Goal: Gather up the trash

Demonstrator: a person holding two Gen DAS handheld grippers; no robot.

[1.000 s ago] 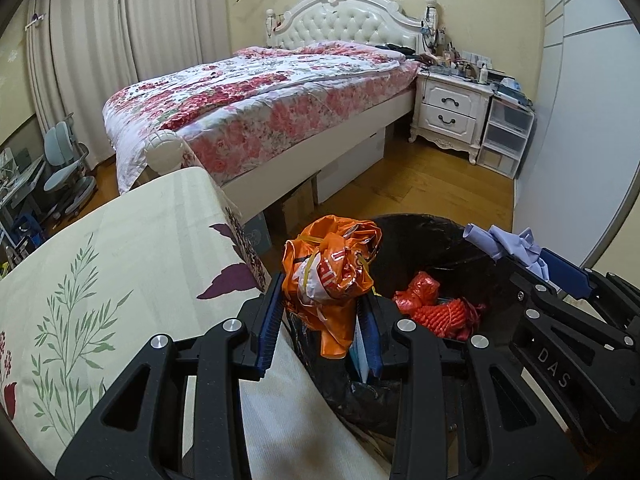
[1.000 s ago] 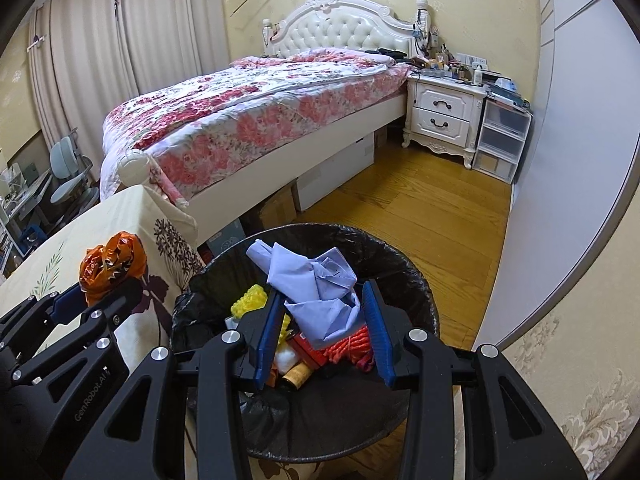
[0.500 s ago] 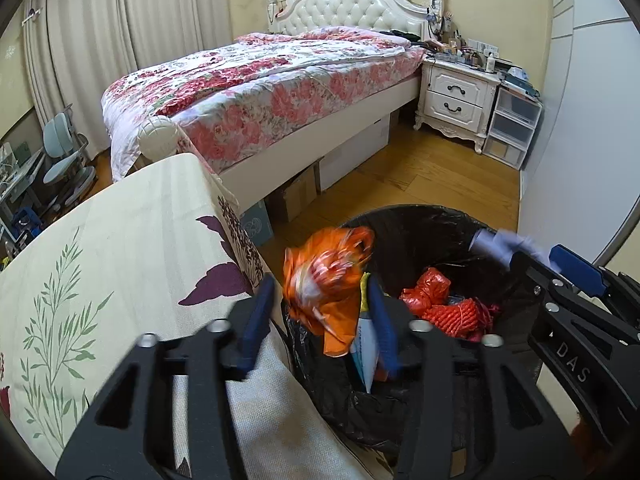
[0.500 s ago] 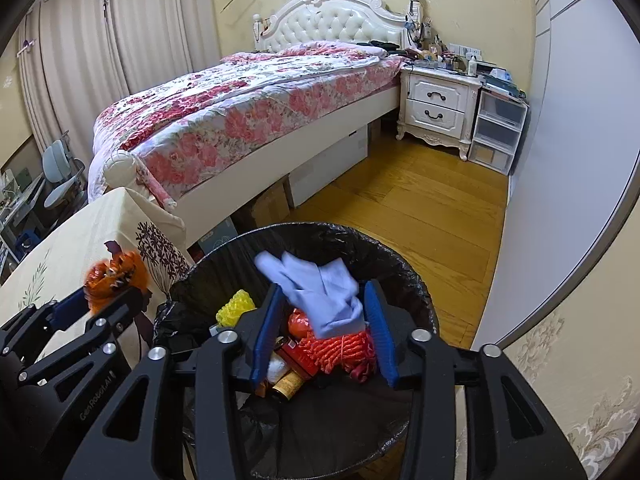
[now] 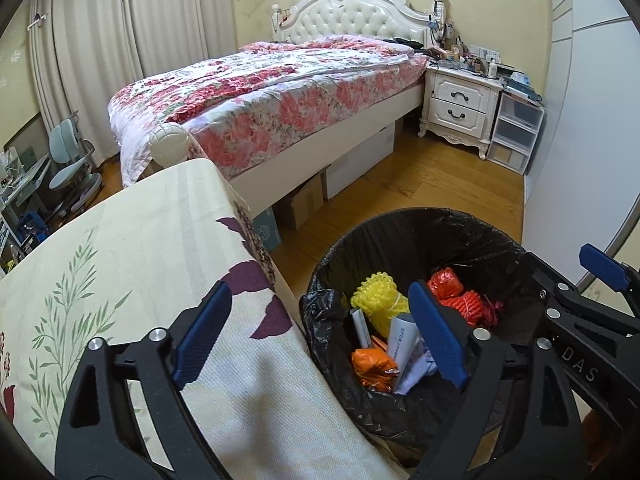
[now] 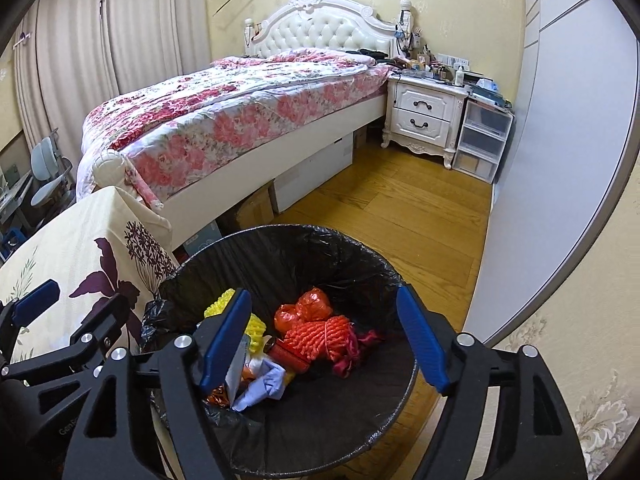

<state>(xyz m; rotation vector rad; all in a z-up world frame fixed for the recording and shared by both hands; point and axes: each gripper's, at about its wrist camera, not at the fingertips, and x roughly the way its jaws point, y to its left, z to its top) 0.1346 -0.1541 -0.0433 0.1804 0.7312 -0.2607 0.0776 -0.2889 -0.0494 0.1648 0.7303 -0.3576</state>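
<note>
A black-lined trash bin point(image 5: 400, 220) point(image 6: 320, 232) stands on the floor beside the table. Inside lie an orange wrapper point(image 5: 372, 364) point(image 6: 218, 394), a pale blue cloth point(image 6: 268, 380) point(image 5: 416, 376), a yellow net point(image 5: 378, 300), red rope point(image 6: 320, 336) and other scraps. My left gripper point(image 5: 318, 320) hovers over the bin's left edge and the table corner. Its jaws are opening and nothing is between them. Above the bin's middle my right gripper point(image 6: 324, 336) is also opening, with nothing in it.
A table under a cream floral cloth point(image 5: 120, 260) borders the bin on the left. Beyond are a bed point(image 5: 280, 92), cardboard boxes point(image 5: 300, 204) under it, a white nightstand point(image 5: 460, 104), plastic drawers point(image 5: 516, 132) and wooden floor. A white wall panel point(image 6: 560, 160) stands at the right.
Both grippers have opened. The orange wrapper fell from the left gripper into the bin, and the pale blue cloth fell from the right gripper into it.
</note>
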